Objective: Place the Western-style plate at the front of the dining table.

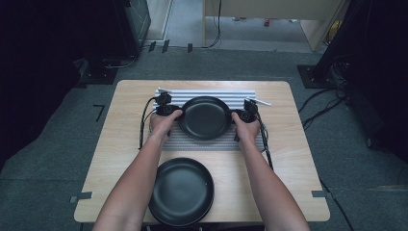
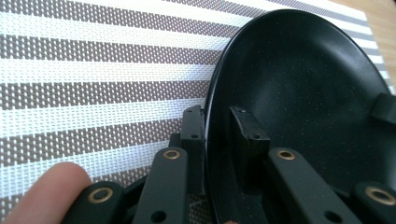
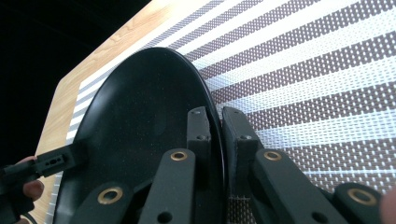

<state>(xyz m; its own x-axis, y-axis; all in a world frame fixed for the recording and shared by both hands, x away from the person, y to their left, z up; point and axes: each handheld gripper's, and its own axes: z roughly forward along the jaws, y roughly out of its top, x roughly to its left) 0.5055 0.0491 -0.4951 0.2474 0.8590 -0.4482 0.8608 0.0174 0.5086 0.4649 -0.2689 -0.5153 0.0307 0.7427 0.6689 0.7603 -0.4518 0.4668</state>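
i have the left claw and the right claw each pinched onto opposite rims of the black plate, which sits on the striped mat at the far half of the surface, with a second black plate nearer me.

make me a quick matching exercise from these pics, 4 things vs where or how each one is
Things:
1. far plate
2. near plate
3. striped placemat
4. left gripper

Places or states:
a. on bare wood at the table's near edge
b. spread on the table under the far plate
c. gripped on both sides
d. jaws astride a plate rim

Pairs: 1-c, 2-a, 3-b, 4-d
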